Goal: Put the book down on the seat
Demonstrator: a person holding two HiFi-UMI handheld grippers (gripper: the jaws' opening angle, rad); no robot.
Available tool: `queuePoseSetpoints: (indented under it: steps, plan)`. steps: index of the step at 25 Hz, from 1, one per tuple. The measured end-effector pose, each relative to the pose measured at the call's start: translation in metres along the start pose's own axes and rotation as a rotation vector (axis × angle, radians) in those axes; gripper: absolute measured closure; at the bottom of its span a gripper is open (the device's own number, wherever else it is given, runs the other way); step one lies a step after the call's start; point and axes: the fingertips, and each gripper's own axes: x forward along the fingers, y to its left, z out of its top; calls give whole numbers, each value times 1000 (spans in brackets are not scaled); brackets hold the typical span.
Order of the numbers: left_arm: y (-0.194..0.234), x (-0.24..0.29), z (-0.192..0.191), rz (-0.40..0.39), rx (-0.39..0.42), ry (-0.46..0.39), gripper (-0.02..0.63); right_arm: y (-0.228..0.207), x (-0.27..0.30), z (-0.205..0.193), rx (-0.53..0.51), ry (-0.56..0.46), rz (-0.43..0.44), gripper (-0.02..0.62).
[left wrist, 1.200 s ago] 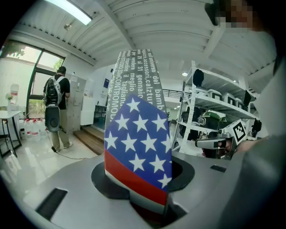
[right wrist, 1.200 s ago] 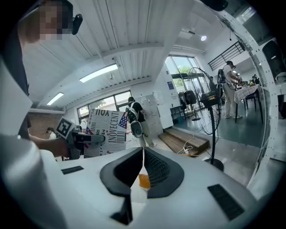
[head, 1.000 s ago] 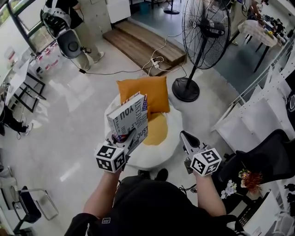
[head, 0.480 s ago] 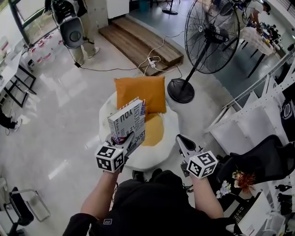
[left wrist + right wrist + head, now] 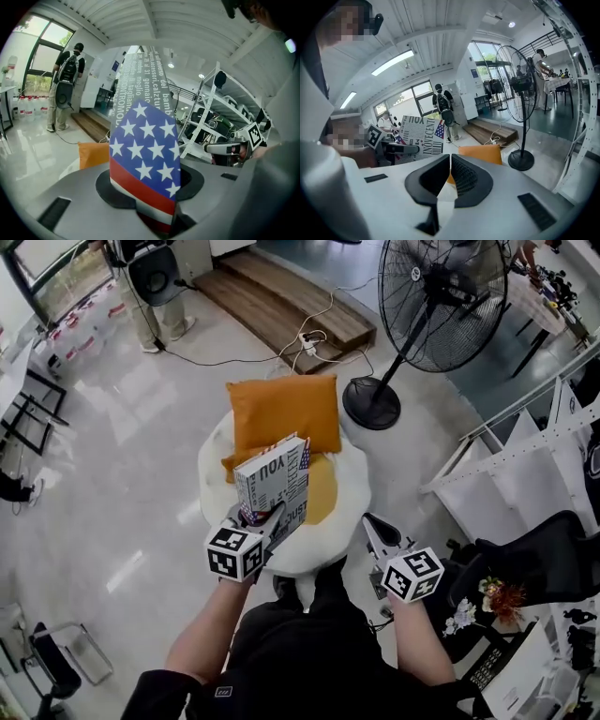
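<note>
The book (image 5: 274,481), white with black lettering and a stars-and-stripes corner, stands tilted over the round white seat (image 5: 352,514), which has a yellow centre. An orange cushion (image 5: 284,412) leans at the seat's far side. My left gripper (image 5: 271,518) is shut on the book's lower edge. In the left gripper view the flag corner (image 5: 145,159) fills the gap between the jaws. My right gripper (image 5: 374,526) hangs at the seat's right rim, shut and empty; its pads (image 5: 461,176) meet. The right gripper view shows the book (image 5: 419,133) to its left.
A tall black pedestal fan (image 5: 427,296) stands beyond the seat on the right. A white rack (image 5: 525,442) and a black chair (image 5: 548,559) close the right side. A wooden step (image 5: 281,315) with cables lies behind. A person (image 5: 150,277) stands far left.
Both grippers have come down toward the seat, and the book has sunk with the left one. The book now sits lower over the yellow centre. Neither pair of jaws has changed.
</note>
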Motion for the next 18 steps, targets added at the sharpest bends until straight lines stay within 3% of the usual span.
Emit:
queuePoseSetpoints:
  steps: [12, 18]
  plan:
    - [15, 166, -74, -75, -112, 182, 446, -106, 77, -80, 62, 155, 22, 588]
    - [34, 257, -149, -86, -193, 297, 446, -143, 130, -131, 107, 191, 74, 588]
